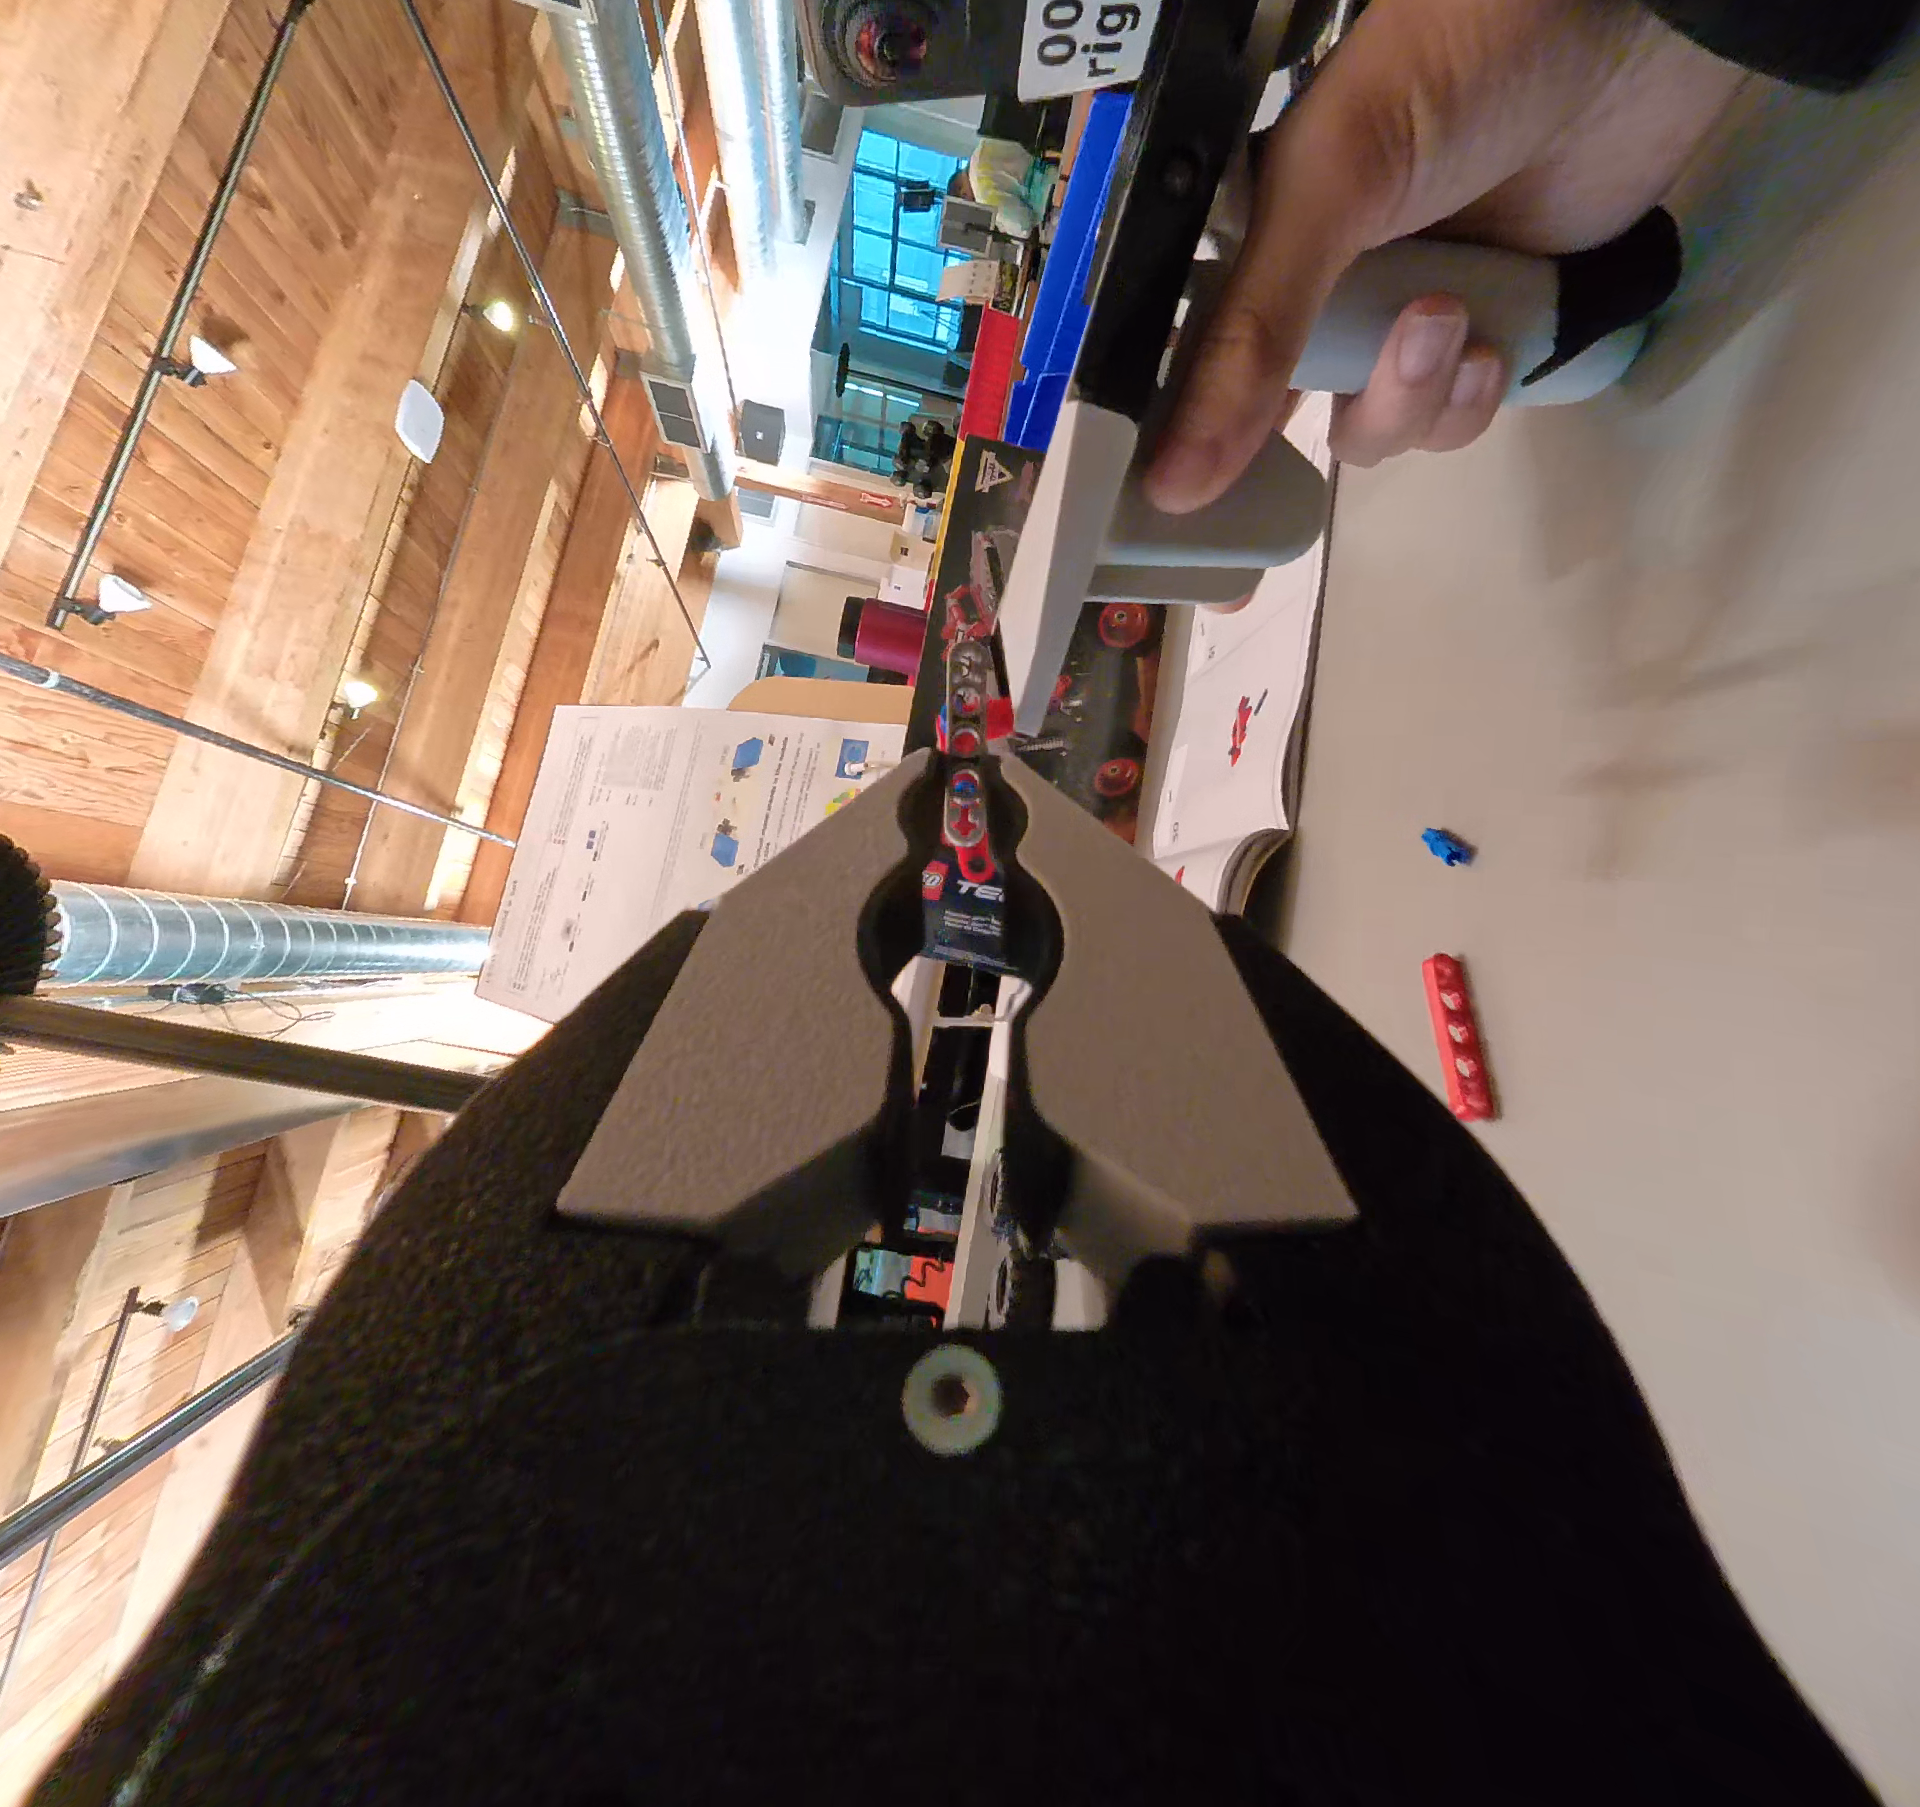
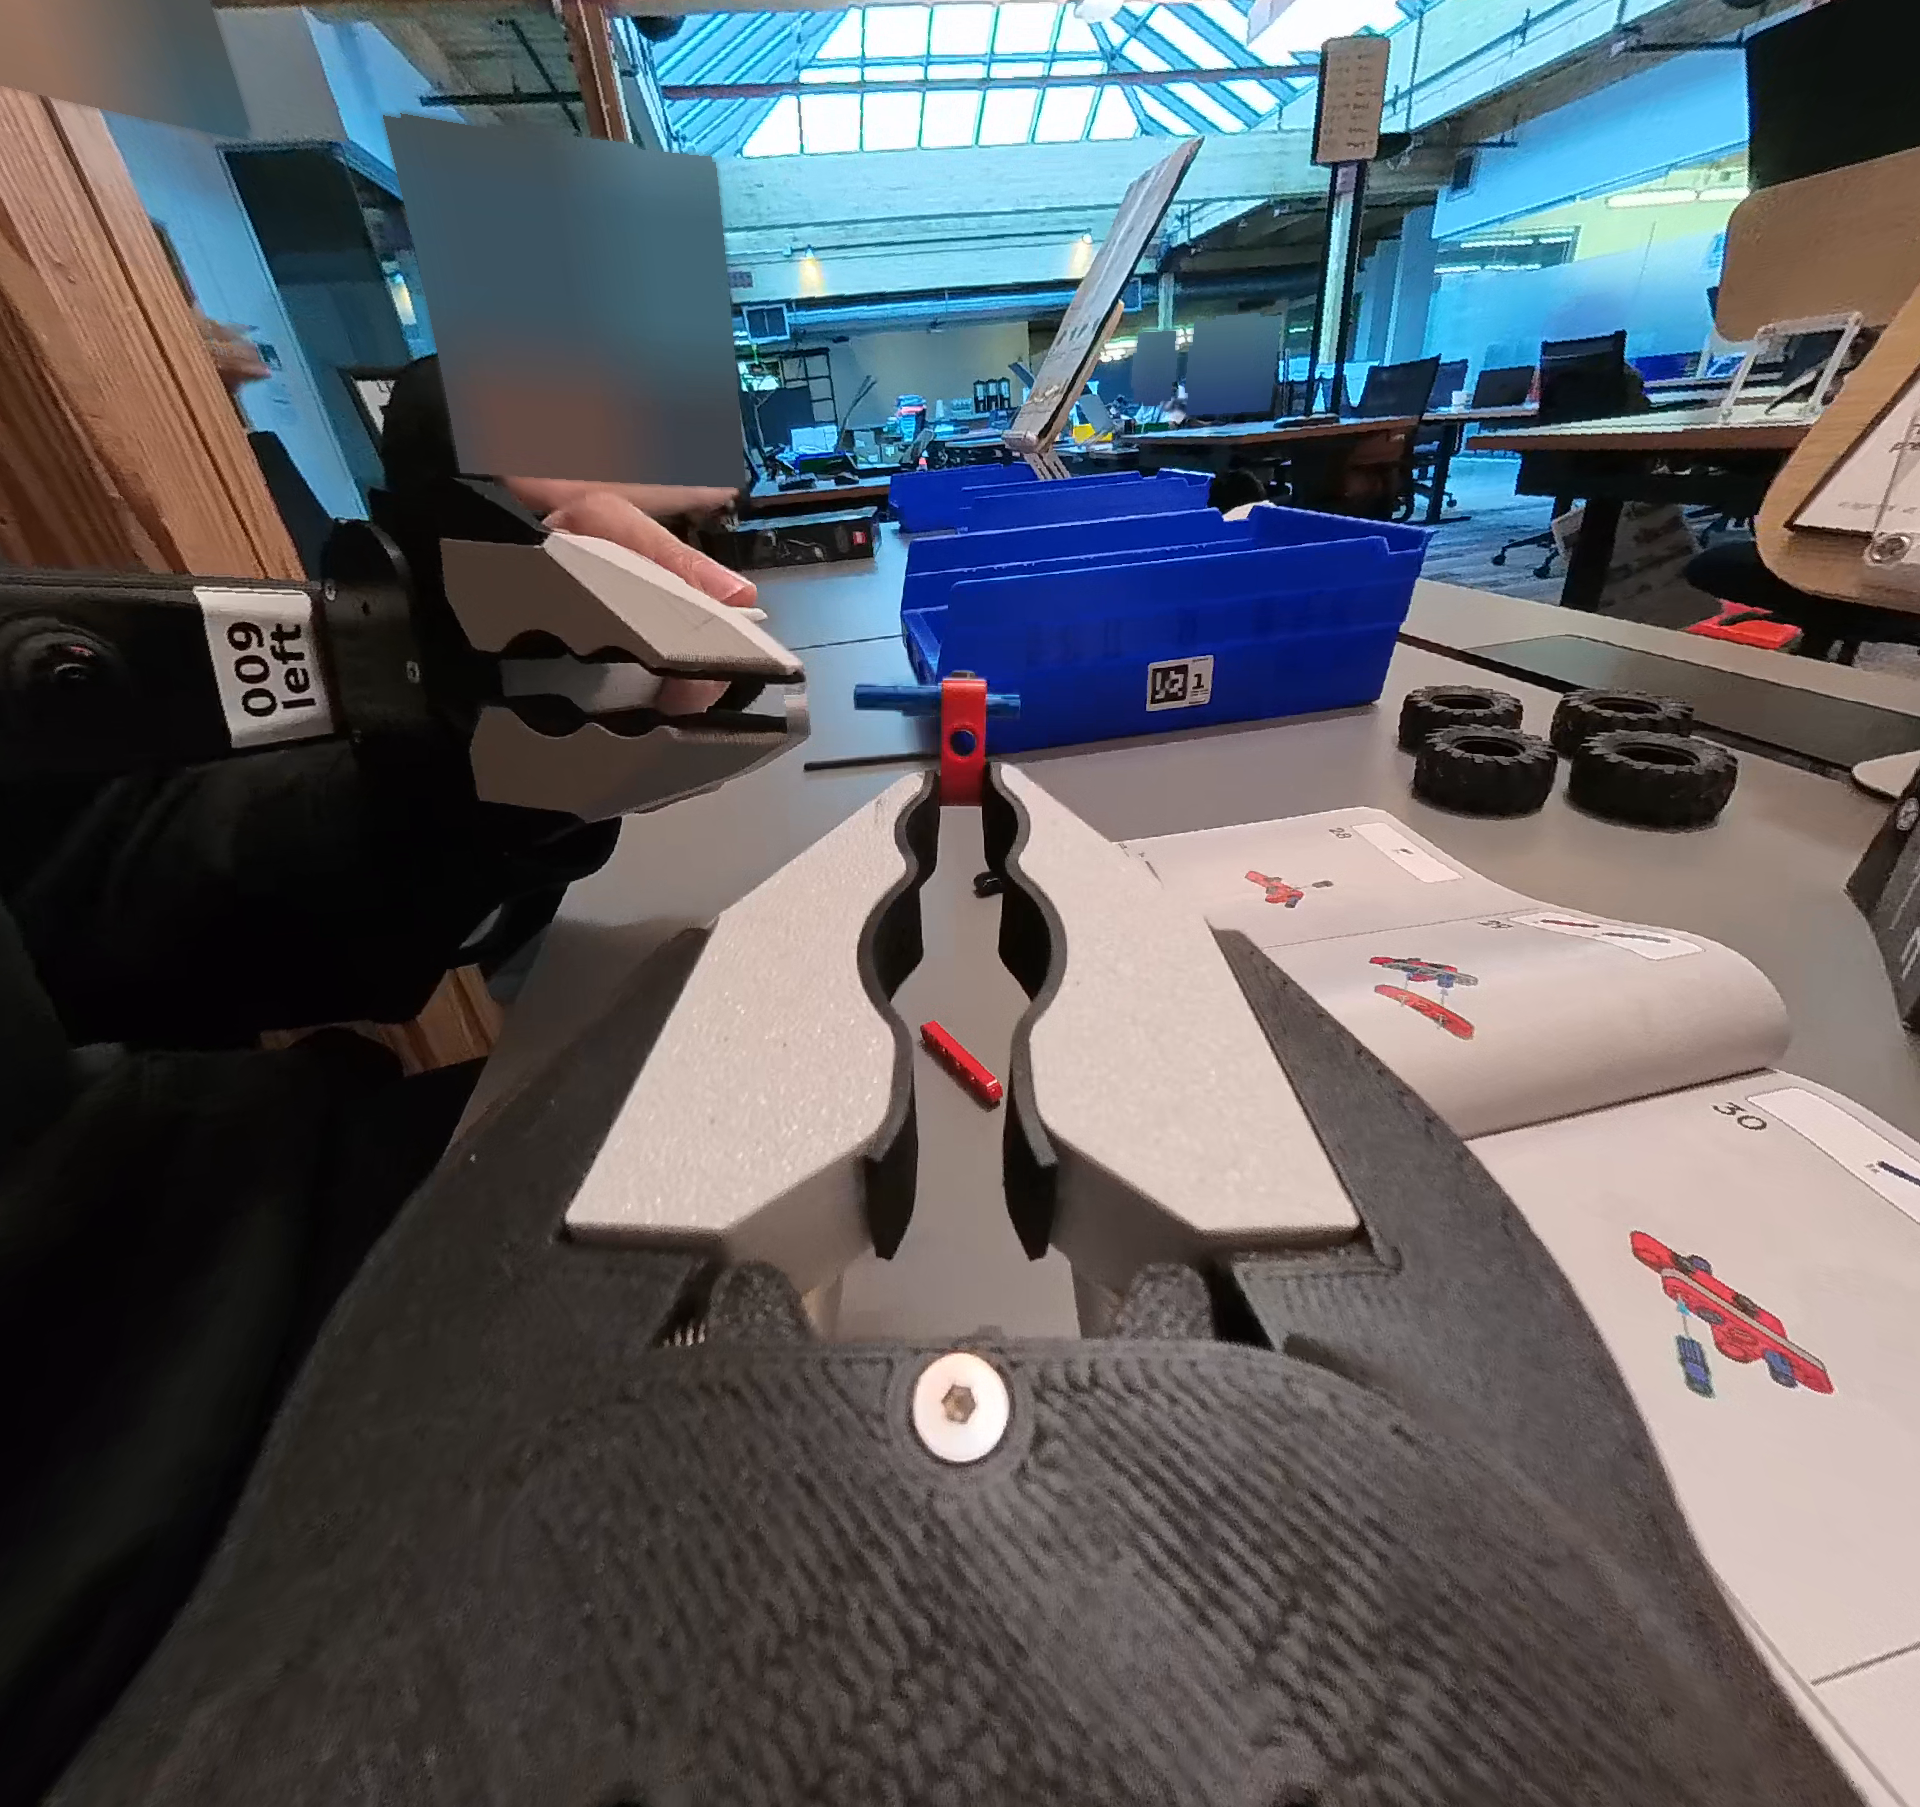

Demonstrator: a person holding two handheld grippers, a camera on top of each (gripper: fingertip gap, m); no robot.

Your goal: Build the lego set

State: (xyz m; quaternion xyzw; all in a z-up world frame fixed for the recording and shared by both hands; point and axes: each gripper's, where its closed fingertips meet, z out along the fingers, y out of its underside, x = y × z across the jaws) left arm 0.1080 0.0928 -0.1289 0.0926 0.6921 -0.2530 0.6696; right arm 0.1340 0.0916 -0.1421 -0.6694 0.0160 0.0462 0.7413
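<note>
My right gripper is shut on a red beam that sticks up out of its tips. A blue axle crosses the top of the beam, and a blue pin sits in a hole below it. My left gripper comes in from the left with its tips just short of the axle's end. Its jaws are a narrow gap apart and I see nothing between them. In the left wrist view the beam shows face-on just beyond the left gripper. The right gripper's finger reaches in from above.
A loose red beam, a small blue pin and a small black piece lie on the grey table. The open instruction booklet, several black tyres and blue bins are to the right and behind. Less than 4 cm separates the two grippers' tips.
</note>
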